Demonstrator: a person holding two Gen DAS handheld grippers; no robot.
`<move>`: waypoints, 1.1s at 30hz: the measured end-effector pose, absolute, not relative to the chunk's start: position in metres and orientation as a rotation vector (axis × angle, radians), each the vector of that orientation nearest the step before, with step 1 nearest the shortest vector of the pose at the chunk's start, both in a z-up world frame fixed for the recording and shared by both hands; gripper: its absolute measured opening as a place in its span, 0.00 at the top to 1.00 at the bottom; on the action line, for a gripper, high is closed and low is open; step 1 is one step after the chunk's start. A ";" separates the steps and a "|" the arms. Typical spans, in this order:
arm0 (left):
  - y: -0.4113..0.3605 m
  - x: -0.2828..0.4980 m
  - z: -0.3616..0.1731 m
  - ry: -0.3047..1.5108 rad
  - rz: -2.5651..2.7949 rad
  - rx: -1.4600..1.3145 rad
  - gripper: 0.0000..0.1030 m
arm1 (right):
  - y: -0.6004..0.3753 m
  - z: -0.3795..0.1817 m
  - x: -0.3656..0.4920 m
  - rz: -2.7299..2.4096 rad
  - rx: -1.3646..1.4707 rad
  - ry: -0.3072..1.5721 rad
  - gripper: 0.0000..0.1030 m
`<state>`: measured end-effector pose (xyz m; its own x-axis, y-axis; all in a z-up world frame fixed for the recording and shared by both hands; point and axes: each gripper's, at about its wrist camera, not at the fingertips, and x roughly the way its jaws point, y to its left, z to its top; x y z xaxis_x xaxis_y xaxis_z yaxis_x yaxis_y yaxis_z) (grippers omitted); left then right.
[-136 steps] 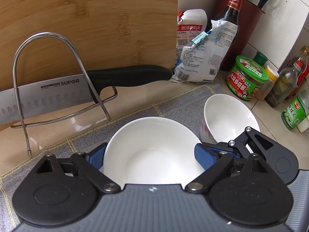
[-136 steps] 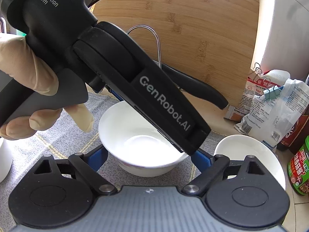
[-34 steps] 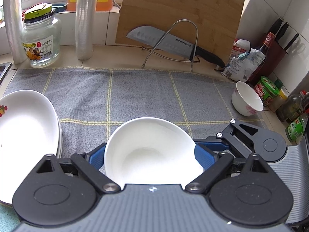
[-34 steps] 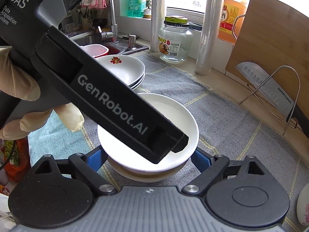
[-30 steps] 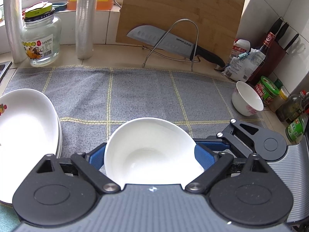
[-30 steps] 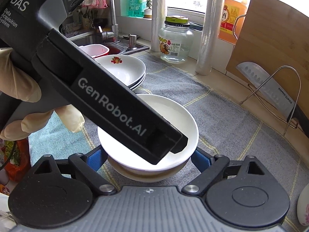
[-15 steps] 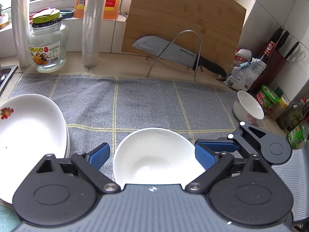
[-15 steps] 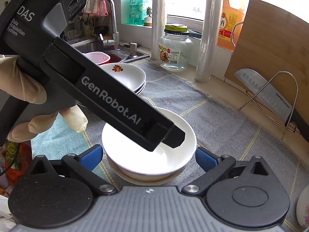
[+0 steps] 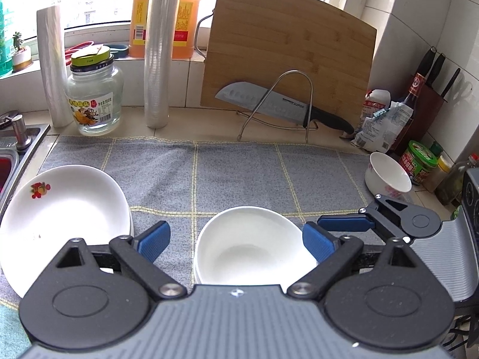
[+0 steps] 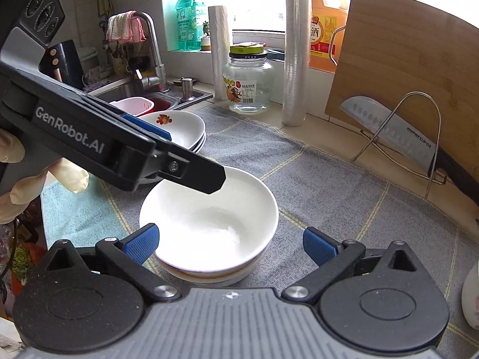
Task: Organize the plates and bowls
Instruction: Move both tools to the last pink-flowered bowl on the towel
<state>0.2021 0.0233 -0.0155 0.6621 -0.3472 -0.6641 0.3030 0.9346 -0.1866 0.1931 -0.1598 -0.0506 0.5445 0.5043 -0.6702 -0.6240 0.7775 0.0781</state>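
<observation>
Bowl (image 9: 254, 245) sits stacked between the wide-spread left gripper (image 9: 236, 239) fingers; right gripper (image 10: 230, 239) likewise wide, empty (rim could be clipped, stack toppled, on withdrawal).

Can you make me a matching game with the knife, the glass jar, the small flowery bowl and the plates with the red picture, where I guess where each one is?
Things:
1. knife
2. glass jar
3. small flowery bowl
4. plates with the red picture

Places:
A. far right edge of the grey mat, by the green-lidded tub
B. on the wire rack in front of the wooden board
C. left end of the mat, next to the sink
D. on the counter between two rolls of plastic wrap

Pairs: 1-B, 2-D, 3-A, 4-C
</observation>
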 end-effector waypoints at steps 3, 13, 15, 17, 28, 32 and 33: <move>0.019 0.197 -0.011 0.739 -0.364 -0.041 0.08 | -0.162 -0.049 0.191 0.670 -0.182 0.733 0.00; -0.034 0.181 0.007 0.609 -0.454 0.090 0.02 | -0.215 -0.043 0.172 0.497 -0.175 0.726 0.00; -0.051 0.180 0.008 0.593 -0.493 0.107 0.01 | -0.238 -0.042 0.169 0.424 -0.156 0.734 0.00; -0.068 0.180 0.008 0.587 -0.534 0.120 0.01 | -0.263 -0.042 0.167 0.349 -0.133 0.745 0.00; -0.167 0.189 -0.039 0.668 -0.698 0.215 0.01 | -0.369 -0.064 0.154 -0.036 -0.144 0.849 0.00; -0.199 0.199 -0.064 0.699 -0.707 0.249 0.01 | -0.391 -0.070 0.153 -0.084 -0.136 0.882 0.00; -0.206 0.201 -0.070 0.709 -0.714 0.249 0.01 | -0.396 -0.071 0.152 -0.095 -0.139 0.886 0.00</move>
